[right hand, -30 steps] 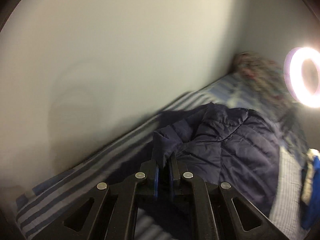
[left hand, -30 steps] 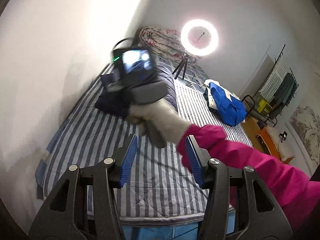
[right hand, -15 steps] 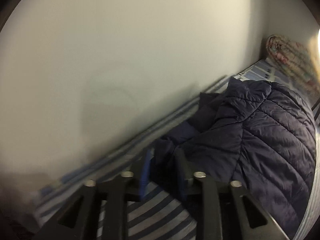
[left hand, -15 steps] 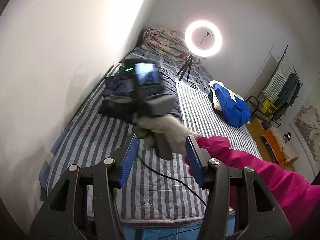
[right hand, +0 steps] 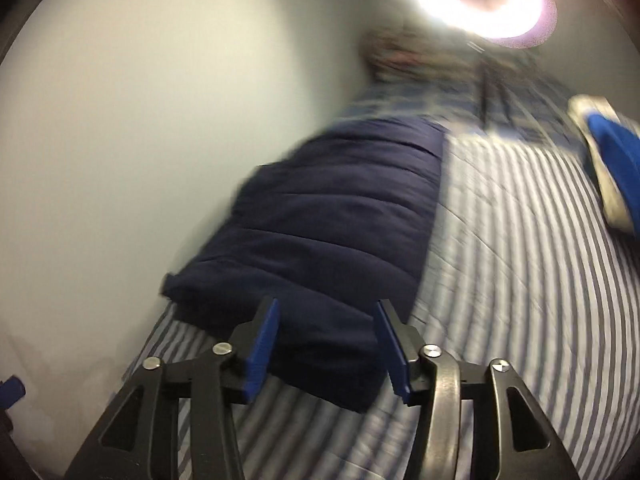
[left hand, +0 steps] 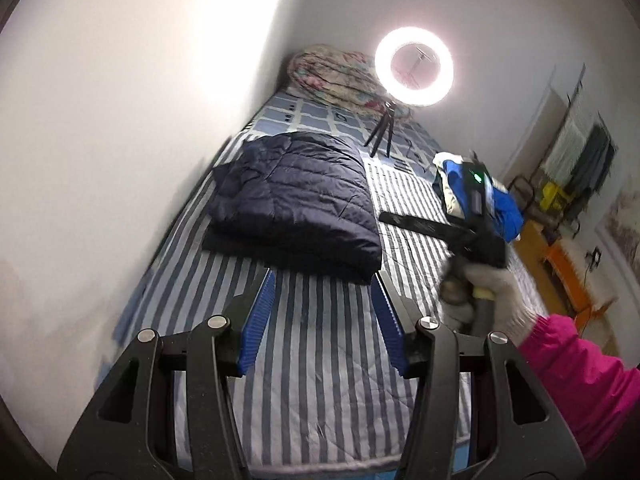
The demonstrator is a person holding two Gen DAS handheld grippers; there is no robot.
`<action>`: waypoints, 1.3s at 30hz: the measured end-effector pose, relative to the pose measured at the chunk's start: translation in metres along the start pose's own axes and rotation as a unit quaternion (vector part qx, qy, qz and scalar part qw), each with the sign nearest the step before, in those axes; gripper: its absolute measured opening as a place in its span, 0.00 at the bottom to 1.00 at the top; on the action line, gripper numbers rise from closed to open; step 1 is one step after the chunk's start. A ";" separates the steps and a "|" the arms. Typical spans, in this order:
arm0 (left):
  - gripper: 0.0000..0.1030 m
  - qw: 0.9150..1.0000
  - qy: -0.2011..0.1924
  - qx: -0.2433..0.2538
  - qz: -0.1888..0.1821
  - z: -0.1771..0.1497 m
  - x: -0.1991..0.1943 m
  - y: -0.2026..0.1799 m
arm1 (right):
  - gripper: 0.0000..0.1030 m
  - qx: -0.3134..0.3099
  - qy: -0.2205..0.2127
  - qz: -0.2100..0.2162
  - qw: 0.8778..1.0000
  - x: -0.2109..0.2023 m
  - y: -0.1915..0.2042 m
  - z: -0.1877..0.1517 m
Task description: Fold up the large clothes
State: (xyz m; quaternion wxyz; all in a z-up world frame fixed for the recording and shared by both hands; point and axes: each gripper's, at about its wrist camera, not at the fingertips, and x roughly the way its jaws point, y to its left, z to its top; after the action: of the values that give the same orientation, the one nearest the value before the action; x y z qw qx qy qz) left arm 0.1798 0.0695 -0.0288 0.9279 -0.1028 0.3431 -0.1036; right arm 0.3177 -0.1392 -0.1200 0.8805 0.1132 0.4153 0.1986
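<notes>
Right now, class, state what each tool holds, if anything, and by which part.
Nothing is held. The left tool and the right tool are both open and empty; the folded navy jacket lies free on the striped bed.

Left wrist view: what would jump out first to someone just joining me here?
The glowing ring light on its tripod at the far end of the bed. Next, the navy puffer jacket, folded on the striped bedspread beside the wall, just past the open left gripper. A blue garment lies at the bed's right edge.
</notes>
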 end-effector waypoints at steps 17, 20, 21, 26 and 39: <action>0.50 0.950 0.132 0.061 0.275 0.047 0.278 0.101 | 0.73 0.133 0.063 0.108 0.983 0.069 -0.062 -0.030; 0.50 0.951 0.129 0.066 0.272 0.031 0.286 0.109 | 0.72 0.135 0.075 0.125 0.980 0.086 -0.061 -0.030; 0.50 0.952 0.127 0.064 0.271 0.029 0.286 0.111 | 0.67 0.135 0.078 0.134 0.979 0.092 -0.060 -0.029; 0.50 0.959 0.131 0.038 0.249 0.028 0.283 0.120 | 0.32 0.131 0.090 0.140 0.977 0.104 -0.047 -0.018; 0.39 0.976 0.169 0.046 0.132 -0.009 0.247 0.062 | 0.15 0.035 0.116 0.049 0.991 0.031 -0.050 -0.003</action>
State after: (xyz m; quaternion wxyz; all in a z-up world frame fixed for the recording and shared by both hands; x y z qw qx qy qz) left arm 0.3649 0.0633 -0.2033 0.8659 0.0055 0.5000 -0.0118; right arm 0.3458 -0.1696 -0.1618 0.8110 0.1400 0.5156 0.2385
